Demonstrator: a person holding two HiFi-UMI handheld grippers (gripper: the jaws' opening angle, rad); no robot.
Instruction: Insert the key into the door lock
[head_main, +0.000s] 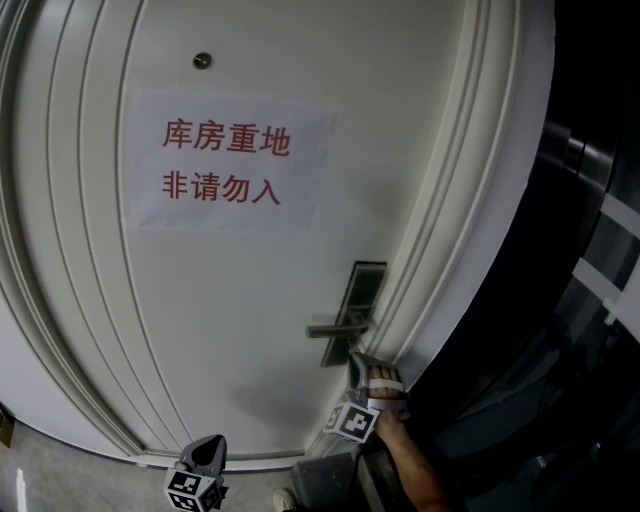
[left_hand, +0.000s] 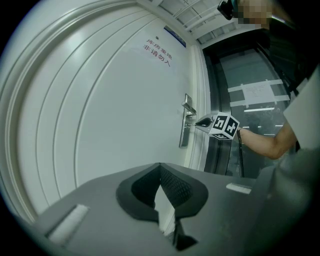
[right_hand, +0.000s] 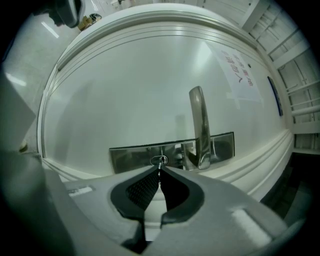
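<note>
On the white door (head_main: 250, 300), the steel lock plate (head_main: 366, 285) carries a lever handle (head_main: 335, 328). Just under that handle my right gripper (head_main: 356, 360) points level at the plate. In the right gripper view it (right_hand: 160, 171) is shut on a small silver key (right_hand: 160, 165), whose tip sits at the oval keyhole (right_hand: 159, 160) in the lock plate (right_hand: 130, 156), left of the handle (right_hand: 199, 125). The left gripper view shows that gripper (left_hand: 202, 122) from the side, against the plate (left_hand: 186, 127). My left gripper (head_main: 208, 452) hangs low and away from the door, shut (left_hand: 160, 167) with nothing in it.
A paper sign with red characters (head_main: 228, 165) and a peephole (head_main: 202, 61) are higher on the door. The stepped door frame (head_main: 450, 230) runs just right of the lock. Dark glass panels (head_main: 590, 250) fill the right side. A forearm (head_main: 415, 470) reaches in from below.
</note>
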